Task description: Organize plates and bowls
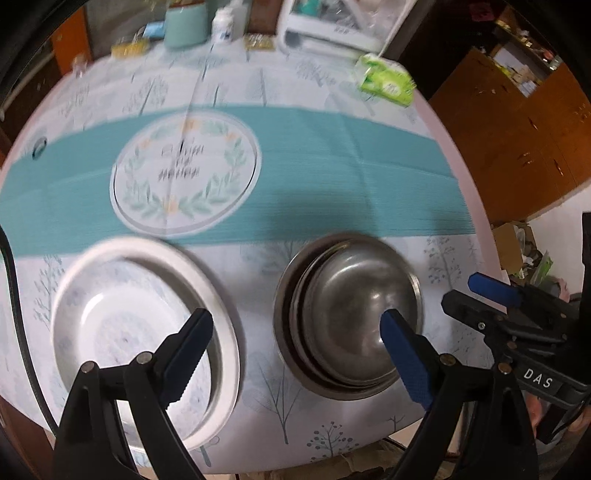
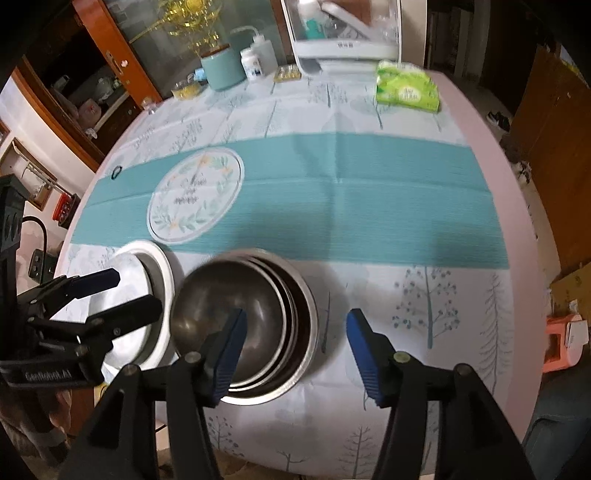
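Note:
A stack of white plates sits near the table's front edge, also in the right wrist view. Beside it on the right is a nested stack of steel bowls, also in the right wrist view. My left gripper is open and empty, one finger over the plates, the other over the bowls. My right gripper is open and empty, its left finger over the bowls' rim. It also shows at the right edge of the left wrist view.
A teal-striped tablecloth with a printed round emblem covers the table. At the back stand a green tissue pack, a teal canister, bottles and a white appliance. The table edge curves at the right.

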Available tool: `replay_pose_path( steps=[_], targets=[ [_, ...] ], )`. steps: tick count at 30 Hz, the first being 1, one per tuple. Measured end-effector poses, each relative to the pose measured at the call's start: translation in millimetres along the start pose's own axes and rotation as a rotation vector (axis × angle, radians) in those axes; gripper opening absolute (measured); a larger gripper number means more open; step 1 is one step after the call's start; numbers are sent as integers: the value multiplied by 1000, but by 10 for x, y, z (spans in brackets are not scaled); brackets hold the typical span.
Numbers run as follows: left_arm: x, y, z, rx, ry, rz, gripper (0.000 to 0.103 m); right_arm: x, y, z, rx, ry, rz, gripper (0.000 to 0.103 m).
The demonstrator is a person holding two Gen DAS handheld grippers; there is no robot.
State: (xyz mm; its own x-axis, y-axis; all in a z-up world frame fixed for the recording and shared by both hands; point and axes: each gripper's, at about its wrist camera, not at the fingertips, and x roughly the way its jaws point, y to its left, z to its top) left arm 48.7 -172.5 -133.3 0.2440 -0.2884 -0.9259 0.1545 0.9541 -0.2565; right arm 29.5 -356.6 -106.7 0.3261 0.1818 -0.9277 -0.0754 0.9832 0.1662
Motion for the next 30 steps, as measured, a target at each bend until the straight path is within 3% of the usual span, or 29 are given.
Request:
replay_pose_path(
  steps=[7,16,23,27,30],
  targets=[
    [312,195,-73,-102,91,-73,91,298,-32,-80,-3,83,24,57],
    [491,199,-96,-138,115,-120,86,545,-148,-90,36,152,64,57],
    [584,162,-43,-137,140,-132,63,644,-187,-64,62,190,114,56],
    [653,137,-30,-133,169,-138,45,680,-185,-48,58,213,132,44],
    [693,149,-25,-150,188,-157,40,699,-197,-32,71,230,157,39]
  ],
)
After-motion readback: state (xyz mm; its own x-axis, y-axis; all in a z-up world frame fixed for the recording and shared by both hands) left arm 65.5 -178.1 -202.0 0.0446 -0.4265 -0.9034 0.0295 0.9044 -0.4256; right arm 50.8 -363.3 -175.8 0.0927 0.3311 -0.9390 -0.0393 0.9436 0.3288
